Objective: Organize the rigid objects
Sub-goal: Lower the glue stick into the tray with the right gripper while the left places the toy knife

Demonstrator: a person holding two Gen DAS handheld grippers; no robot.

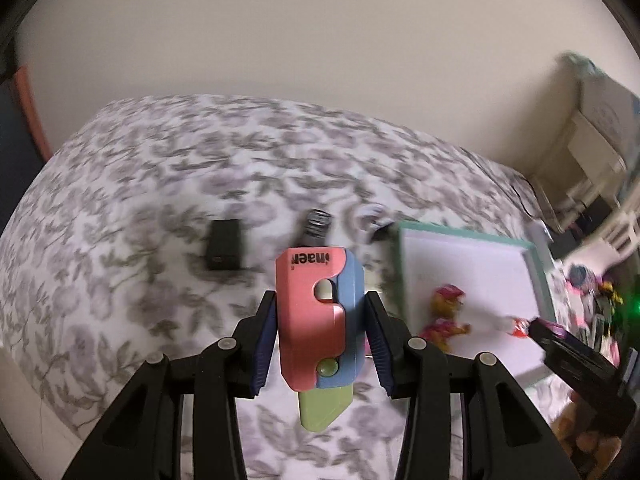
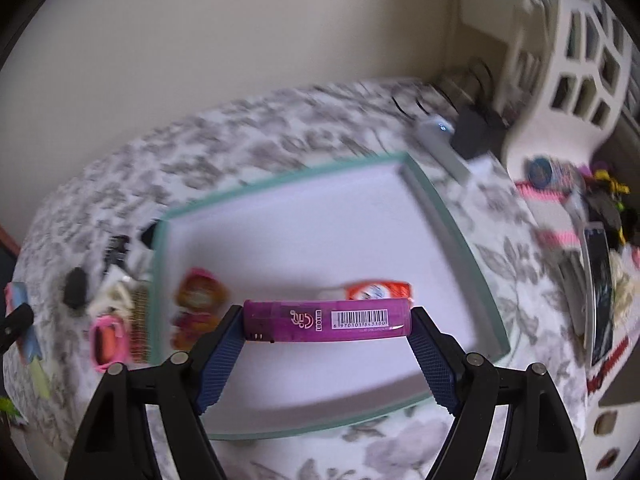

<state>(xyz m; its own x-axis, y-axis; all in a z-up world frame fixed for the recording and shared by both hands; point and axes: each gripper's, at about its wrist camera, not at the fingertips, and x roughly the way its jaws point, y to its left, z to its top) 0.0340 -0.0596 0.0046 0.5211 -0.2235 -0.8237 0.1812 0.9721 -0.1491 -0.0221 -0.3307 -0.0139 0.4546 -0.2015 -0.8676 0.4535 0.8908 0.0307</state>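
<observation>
While a pink-and-blue toy knife (image 1: 320, 320) is clamped at frame centre by the left gripper (image 1: 320, 344), a purple lighter (image 2: 327, 320) is gripped lengthwise by the right gripper (image 2: 327, 356) above the teal-rimmed tray (image 2: 440, 208).

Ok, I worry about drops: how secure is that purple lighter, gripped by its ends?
The purple lighter looks stiff and light. Its smooth plastic, held only end to end in the right gripper, could pivot or slip. Released over the tray, it might roll.
</observation>
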